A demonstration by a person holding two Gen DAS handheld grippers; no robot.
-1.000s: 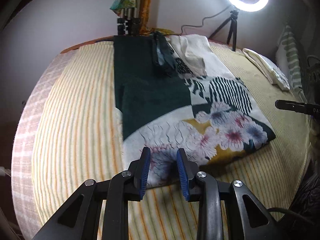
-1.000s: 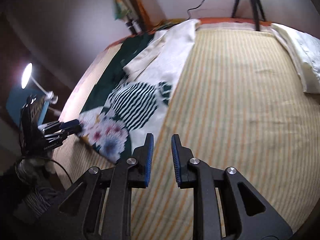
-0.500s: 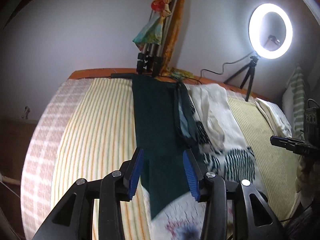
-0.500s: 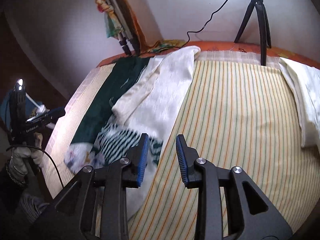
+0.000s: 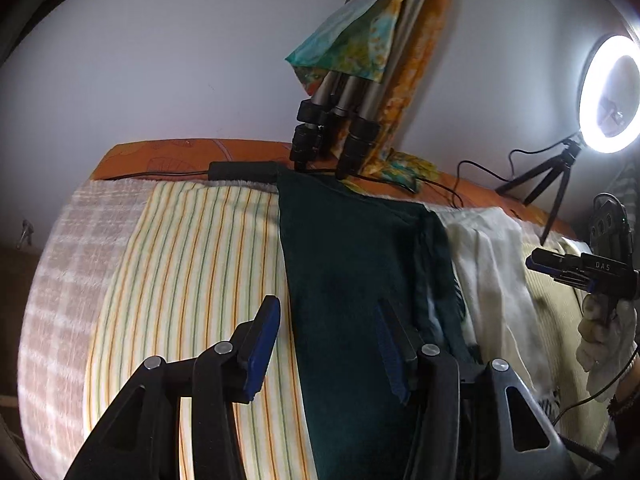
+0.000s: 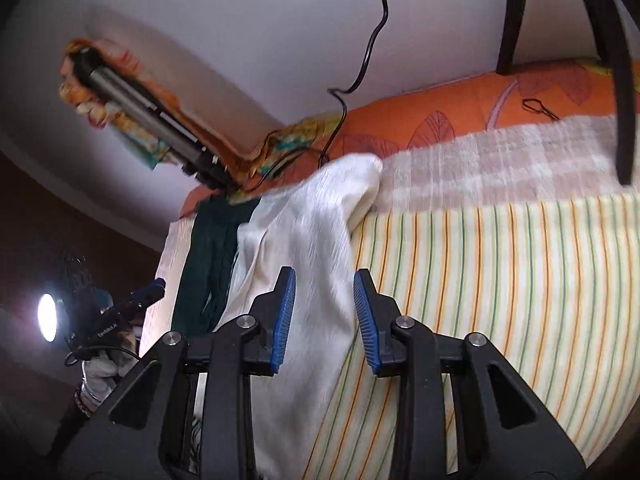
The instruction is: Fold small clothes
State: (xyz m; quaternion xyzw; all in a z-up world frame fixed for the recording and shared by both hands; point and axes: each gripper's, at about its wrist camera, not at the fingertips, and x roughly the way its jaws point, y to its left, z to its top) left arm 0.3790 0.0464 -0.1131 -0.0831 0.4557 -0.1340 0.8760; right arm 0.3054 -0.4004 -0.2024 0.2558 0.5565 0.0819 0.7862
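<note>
A long garment lies along the striped bed sheet. Its far part is dark green on the left and cream white on the right. My left gripper is open over the green part's left edge. In the right wrist view my right gripper is open over the cream part, with the green strip to its left. The right gripper also shows at the right of the left wrist view. The left gripper shows at the left of the right wrist view.
A folded tripod draped with colourful cloth leans on the wall at the bed's head. A lit ring light on a small tripod stands at the far right. Cables run over the orange mattress edge. A pink checked blanket covers the left side.
Both grippers have moved forward along the garment to its far end near the wall and have opened wider. The floral near end has left both views.
</note>
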